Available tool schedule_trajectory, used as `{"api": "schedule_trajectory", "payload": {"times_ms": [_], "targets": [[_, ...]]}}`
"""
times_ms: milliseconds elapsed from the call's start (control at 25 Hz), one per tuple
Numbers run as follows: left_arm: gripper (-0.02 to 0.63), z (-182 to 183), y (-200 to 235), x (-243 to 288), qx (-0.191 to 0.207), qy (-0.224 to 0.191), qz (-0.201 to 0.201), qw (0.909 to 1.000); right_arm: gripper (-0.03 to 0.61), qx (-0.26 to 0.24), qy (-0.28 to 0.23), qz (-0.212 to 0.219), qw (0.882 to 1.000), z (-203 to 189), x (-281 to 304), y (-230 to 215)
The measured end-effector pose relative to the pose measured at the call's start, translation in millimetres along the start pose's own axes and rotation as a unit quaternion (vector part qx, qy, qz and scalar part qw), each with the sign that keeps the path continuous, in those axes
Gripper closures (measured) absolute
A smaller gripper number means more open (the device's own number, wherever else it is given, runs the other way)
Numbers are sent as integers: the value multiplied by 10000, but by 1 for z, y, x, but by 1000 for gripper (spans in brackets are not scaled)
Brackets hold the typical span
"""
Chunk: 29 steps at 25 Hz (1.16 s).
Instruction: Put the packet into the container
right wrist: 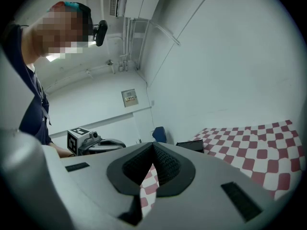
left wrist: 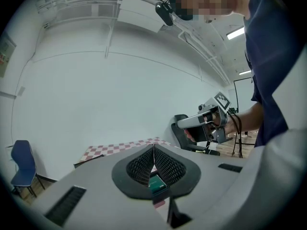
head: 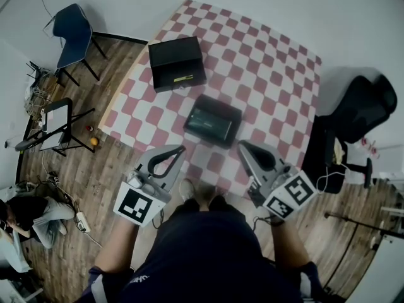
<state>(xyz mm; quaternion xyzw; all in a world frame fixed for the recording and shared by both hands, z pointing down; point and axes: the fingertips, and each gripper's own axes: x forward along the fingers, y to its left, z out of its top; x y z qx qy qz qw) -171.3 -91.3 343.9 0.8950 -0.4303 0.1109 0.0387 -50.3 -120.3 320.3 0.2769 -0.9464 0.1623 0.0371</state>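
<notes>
Wood flooring surrounds a bench (head: 278,74) covered in red-and-white check, with pale walls behind it. At far left of the head view a blue chair (head: 74,27) stands on the floor. Below it is a black folding stand (head: 57,125), and a person (head: 31,213) sits low in the corner.

On the left part of the bench lies the black container (head: 177,63), a yellow-green strip on its near side. The dark green packet (head: 213,120) rests flat on the check cloth, nearer the person and to the right of the container, apart from it.

Below the packet, the left gripper (head: 181,148) points toward its near left corner. Its jaws are pressed together with nothing between them, and its own view shows the packet only through the slit beyond the tips. The right gripper (head: 241,145) sits just beside the packet's near right corner, also closed and empty. Whether it touches the packet cannot be told.

A black office chair (head: 363,106) stands off the bench's right edge.
</notes>
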Motion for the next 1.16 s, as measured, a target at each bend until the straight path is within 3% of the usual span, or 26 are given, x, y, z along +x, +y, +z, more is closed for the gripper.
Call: {"api": "schedule_trajectory", "payload": {"times_ms": [1160], "targets": [[578, 6, -14, 22, 41, 74, -165, 9998, 564, 30, 118, 46, 9999, -8, -8, -8]]}}
